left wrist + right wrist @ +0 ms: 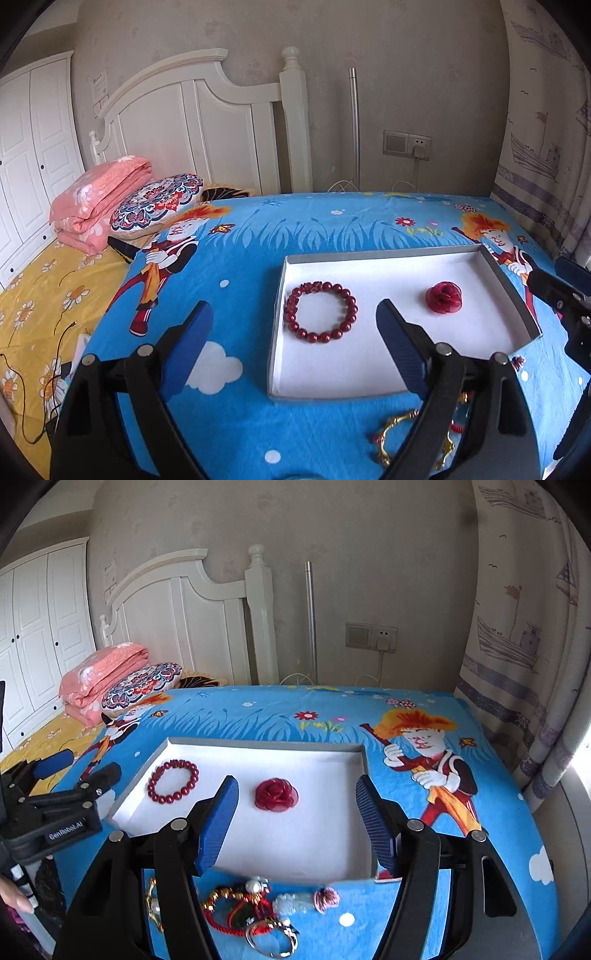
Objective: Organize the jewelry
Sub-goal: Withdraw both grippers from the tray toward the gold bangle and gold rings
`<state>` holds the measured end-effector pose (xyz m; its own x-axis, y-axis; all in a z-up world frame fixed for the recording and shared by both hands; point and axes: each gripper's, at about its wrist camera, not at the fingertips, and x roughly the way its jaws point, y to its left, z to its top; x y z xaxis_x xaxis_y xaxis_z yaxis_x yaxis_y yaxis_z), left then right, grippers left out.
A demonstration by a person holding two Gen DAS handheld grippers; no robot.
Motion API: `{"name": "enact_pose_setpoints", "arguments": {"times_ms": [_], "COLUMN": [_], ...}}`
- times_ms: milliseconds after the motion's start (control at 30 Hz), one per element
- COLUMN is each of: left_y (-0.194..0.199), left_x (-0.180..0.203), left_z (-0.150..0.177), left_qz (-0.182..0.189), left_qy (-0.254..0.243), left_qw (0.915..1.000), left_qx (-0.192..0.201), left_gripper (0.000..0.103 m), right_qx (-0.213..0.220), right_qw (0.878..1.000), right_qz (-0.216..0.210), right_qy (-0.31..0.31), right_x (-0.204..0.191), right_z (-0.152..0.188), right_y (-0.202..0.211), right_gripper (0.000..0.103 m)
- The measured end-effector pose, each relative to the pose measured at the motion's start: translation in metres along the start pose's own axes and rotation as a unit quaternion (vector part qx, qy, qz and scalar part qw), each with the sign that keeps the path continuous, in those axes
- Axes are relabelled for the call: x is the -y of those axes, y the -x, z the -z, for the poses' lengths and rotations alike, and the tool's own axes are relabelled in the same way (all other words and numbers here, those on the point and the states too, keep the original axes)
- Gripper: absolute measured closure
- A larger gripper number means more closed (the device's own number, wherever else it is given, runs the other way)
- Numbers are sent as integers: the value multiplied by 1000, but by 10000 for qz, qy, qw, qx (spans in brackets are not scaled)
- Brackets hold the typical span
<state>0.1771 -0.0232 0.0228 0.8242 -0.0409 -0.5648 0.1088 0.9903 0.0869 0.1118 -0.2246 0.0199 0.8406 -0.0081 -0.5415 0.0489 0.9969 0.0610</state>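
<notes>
So both tongs, left [293, 334] and right [297, 812], hung wide open, empty; I'd grab the tangled bracelets [251, 908] at 6 o'clock of the tray [258, 744], low and slow.

The shallow box [364, 775] lies open-topped, its white floor bare except for the beaded bracelet [173, 781] and the red fabric rose [276, 794]. A jewelry heap [255, 910] crowds the bedsheet just before its near wall.
</notes>
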Motion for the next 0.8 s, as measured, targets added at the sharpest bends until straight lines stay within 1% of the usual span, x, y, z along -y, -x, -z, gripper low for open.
{"name": "enact_pose_setpoints", "arguments": {"times_ms": [133, 333, 500, 600, 700, 800], "left_y": [26, 51, 61, 60, 56, 55], "left_x": [-10, -19, -24, -22, -20, -22], "left_z": [31, 73, 104, 121, 129, 131], "left_qz": [72, -156, -64, -96, -80, -74], "left_qy": [118, 122, 277, 314, 277, 324], "left_qw": [9999, 9997, 9996, 9995, 9996, 9994], "left_qx": [47, 163, 72, 26, -53, -53], "left_gripper": [11, 7, 6, 6, 6, 6], "right_qx": [-111, -238, -266, -309, -337, -356], "right_qw": [9999, 9996, 9996, 9994, 9994, 9993], "right_qz": [41, -7, -79, -117, -89, -34], "right_qy": [-118, -150, -74, -48, -12, -82], "right_x": [13, 13, 3, -5, -10, -10], "right_z": [38, 79, 94, 100, 104, 106], "right_y": [17, 32, 32, 27, 22, 18], "right_gripper": [40, 38, 37, 37, 37, 37]}}
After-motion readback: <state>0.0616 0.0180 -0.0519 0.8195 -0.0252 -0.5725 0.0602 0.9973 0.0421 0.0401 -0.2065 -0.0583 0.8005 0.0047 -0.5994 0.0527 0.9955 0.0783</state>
